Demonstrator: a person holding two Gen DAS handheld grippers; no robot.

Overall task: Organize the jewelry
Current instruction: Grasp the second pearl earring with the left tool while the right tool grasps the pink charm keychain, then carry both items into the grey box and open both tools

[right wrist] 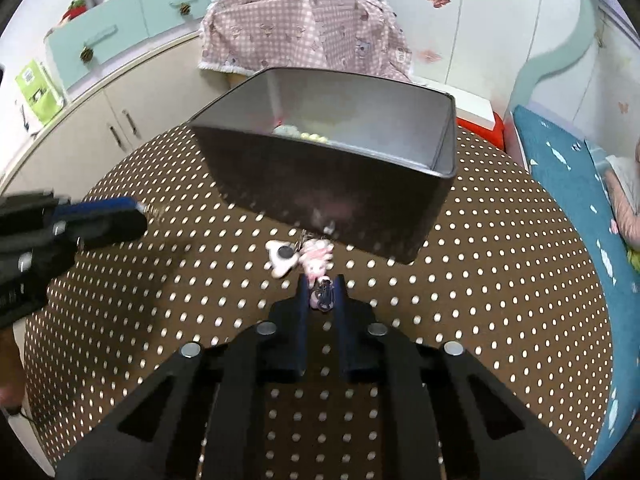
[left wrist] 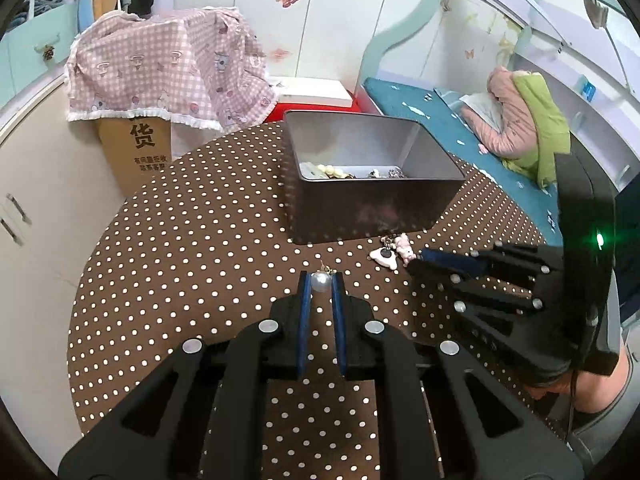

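Observation:
A dark metal tin [left wrist: 368, 204] stands on the brown dotted table [left wrist: 180, 260], with beads and small jewelry [left wrist: 348, 172] inside; it also shows in the right wrist view [right wrist: 332, 200]. My left gripper [left wrist: 321, 282] is shut on a pearl earring [left wrist: 320, 281] just above the cloth. My right gripper [right wrist: 321, 294] is shut on the end of a pink-and-white charm keychain [right wrist: 316, 260] lying in front of the tin. In the left wrist view the keychain [left wrist: 394, 254] lies by the tin's near wall, with the right gripper [left wrist: 424, 258] at it.
A cardboard box [left wrist: 136, 148] draped with a pink checked cloth [left wrist: 168, 72] stands behind the table. A red box [left wrist: 312, 110] sits behind the tin. A teal bed [left wrist: 460, 128] with a pink and green jacket [left wrist: 524, 120] runs along the right. Cupboards [right wrist: 100, 132] are on the left.

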